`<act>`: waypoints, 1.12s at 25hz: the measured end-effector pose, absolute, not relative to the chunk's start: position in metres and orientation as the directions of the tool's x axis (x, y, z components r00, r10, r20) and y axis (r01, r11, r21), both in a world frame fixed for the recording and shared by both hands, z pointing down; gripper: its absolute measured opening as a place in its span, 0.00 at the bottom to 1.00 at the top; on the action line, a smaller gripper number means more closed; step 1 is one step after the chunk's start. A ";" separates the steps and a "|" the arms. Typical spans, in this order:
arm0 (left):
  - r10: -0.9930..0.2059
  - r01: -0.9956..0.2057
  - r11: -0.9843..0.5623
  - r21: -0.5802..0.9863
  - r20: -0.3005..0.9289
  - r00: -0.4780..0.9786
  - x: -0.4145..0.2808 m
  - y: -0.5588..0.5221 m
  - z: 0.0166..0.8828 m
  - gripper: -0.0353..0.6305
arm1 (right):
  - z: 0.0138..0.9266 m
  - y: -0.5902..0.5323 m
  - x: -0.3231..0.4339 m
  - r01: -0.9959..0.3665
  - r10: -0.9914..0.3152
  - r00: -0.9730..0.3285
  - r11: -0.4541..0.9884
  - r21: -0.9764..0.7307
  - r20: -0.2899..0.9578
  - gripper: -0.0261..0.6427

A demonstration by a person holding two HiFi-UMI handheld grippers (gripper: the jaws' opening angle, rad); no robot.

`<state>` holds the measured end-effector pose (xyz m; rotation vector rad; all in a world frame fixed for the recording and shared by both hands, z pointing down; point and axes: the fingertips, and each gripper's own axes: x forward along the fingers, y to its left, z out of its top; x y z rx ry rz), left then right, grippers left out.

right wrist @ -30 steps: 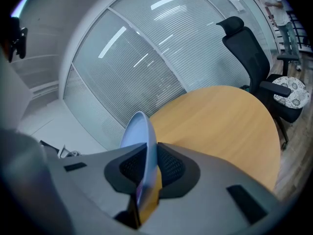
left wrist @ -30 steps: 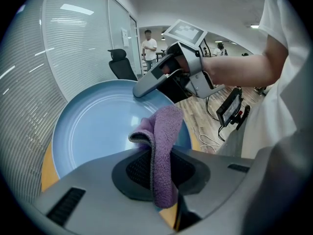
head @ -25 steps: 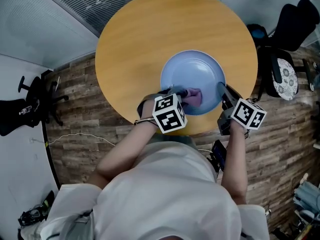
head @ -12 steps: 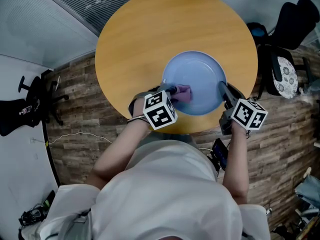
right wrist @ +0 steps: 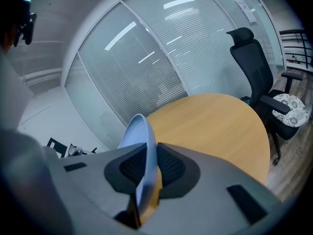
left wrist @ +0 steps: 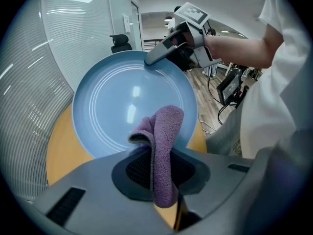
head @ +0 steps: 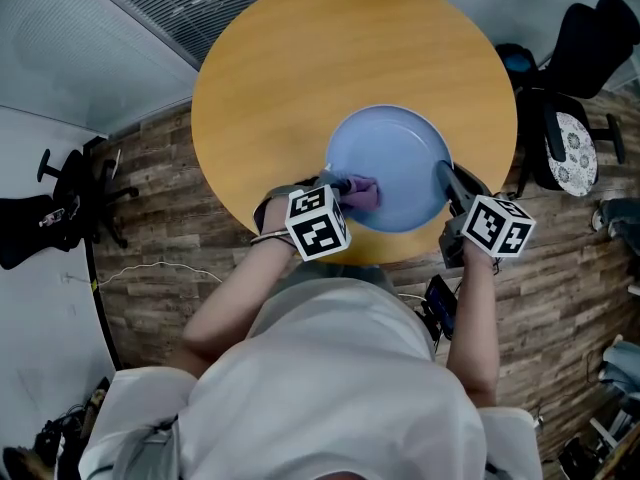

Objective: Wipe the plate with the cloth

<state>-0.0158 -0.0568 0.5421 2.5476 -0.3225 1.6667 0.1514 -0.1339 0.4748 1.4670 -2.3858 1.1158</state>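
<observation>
The right gripper has its jaws clamped on the right rim of the blue plate, seemingly to steady it over the near side of the round table for wiping. The left gripper pinches a purple cloth, whose free fold lies on the plate's near-left face. The left forearm angles in with the gripper pointing steeply down, while the right arm reaches straight forward, its gripper sloping gently.
</observation>
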 end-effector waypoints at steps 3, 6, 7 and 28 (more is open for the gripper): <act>-0.130 -0.211 -0.976 -0.051 0.916 0.380 -0.017 -0.054 0.544 0.15 | 0.477 -0.133 0.150 -0.811 -0.714 -0.526 0.255 -0.527 0.463 0.12; -0.122 -0.193 -0.980 -0.052 0.920 0.372 -0.016 -0.051 0.545 0.15 | 0.479 -0.132 0.149 -0.805 -0.709 -0.530 0.247 -0.540 0.465 0.12; -0.117 -0.186 -0.981 -0.050 0.921 0.371 -0.015 -0.049 0.545 0.15 | 0.480 -0.132 0.149 -0.802 -0.708 -0.531 0.243 -0.546 0.465 0.12; -0.020 -0.103 -0.994 0.029 0.896 0.444 0.029 -0.017 0.541 0.15 | 0.483 -0.130 0.138 -0.742 -0.701 -0.570 0.216 -0.635 0.428 0.13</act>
